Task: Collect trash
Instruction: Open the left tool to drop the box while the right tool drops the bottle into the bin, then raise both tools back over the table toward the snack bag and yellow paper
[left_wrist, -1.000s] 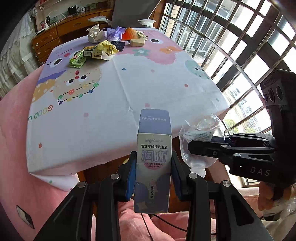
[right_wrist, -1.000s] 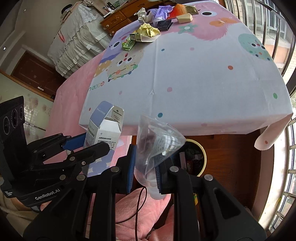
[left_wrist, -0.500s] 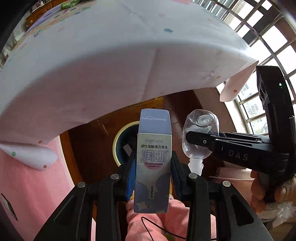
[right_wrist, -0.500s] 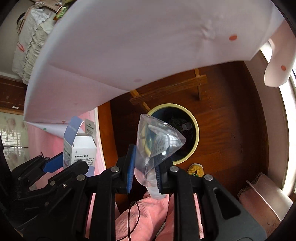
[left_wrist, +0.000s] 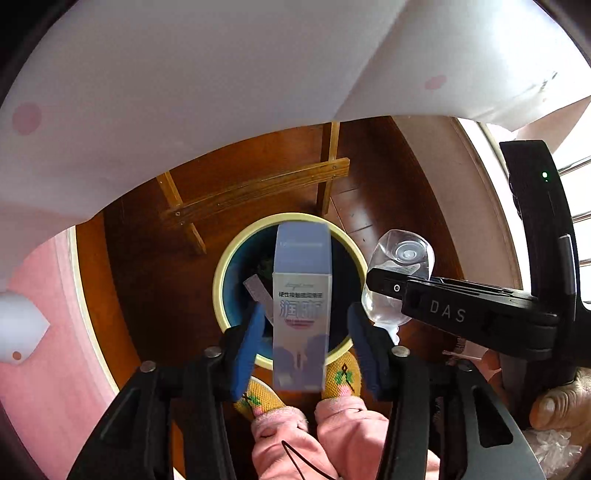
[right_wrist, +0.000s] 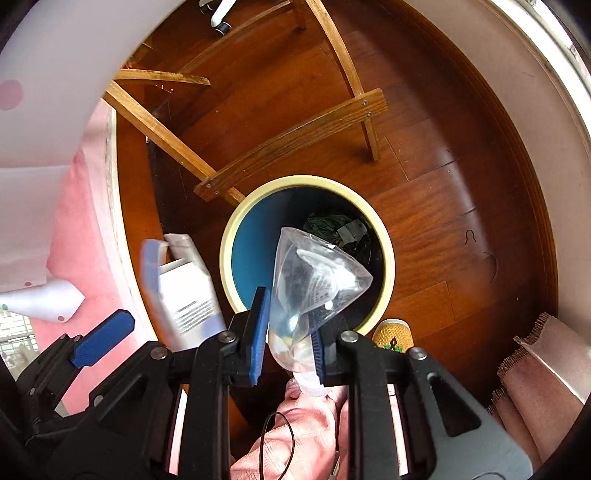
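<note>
both wrist views downward, sharing bin (left_wrist: 221, 280)

Box (left_wrist: 301, 314) above bin (left_wrist: 221, 273) (bottle (left_wrist: 400, 273) rightward)

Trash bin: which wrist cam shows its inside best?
Right wrist: trash bin shows its blue wall and dark trash, only partly covered by the crushed bottle. Left wrist: the box blocks most of the opening.

A dark wooden floor (right_wrist: 424, 155) carries a round cream-rimmed bin (right_wrist: 384, 236); wooden table legs (right_wrist: 291, 144) stand at its twelve o'clock, a yellow slipper (right_wrist: 393, 334) at five.
</note>
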